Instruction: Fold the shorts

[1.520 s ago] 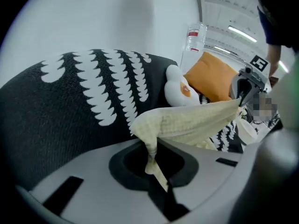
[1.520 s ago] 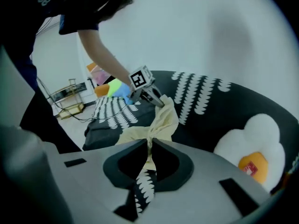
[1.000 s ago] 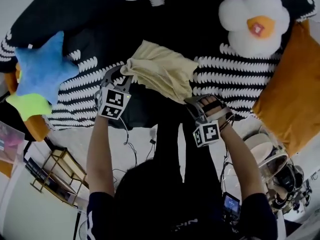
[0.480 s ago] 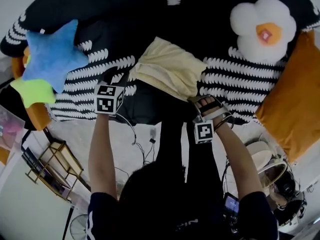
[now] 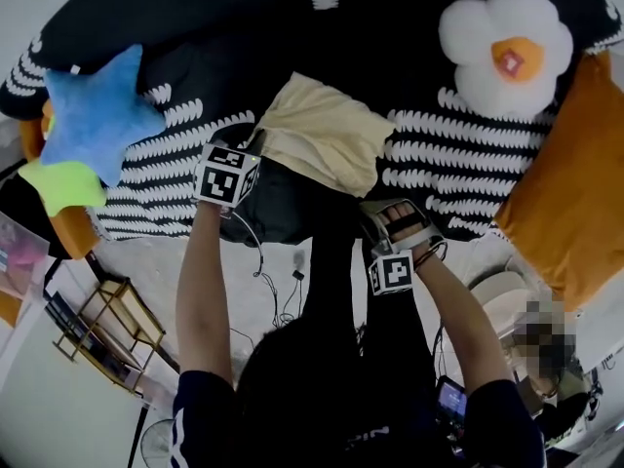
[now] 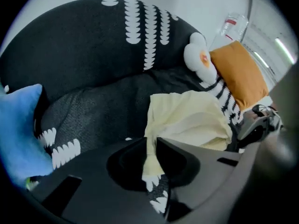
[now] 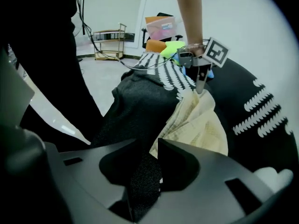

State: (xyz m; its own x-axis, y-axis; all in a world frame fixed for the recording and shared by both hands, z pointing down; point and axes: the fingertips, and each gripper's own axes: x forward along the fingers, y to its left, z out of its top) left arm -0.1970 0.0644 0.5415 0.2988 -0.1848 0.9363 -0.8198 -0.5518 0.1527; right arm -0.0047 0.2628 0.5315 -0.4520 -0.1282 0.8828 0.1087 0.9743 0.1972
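Overhead, the pale yellow shorts (image 5: 322,135) are lying bunched on the black-and-white patterned cover (image 5: 458,154). The left gripper (image 5: 252,147) is reaching their left corner and the right gripper (image 5: 369,203) is meeting their near right edge. Along the left gripper (image 6: 152,143), its jaws have just been closing and are pinching a strip of the shorts (image 6: 191,120). Along the right gripper (image 7: 154,148), its jaws have just been opening and are standing slightly apart, with the shorts (image 7: 196,125) lying unpressed just at their tips
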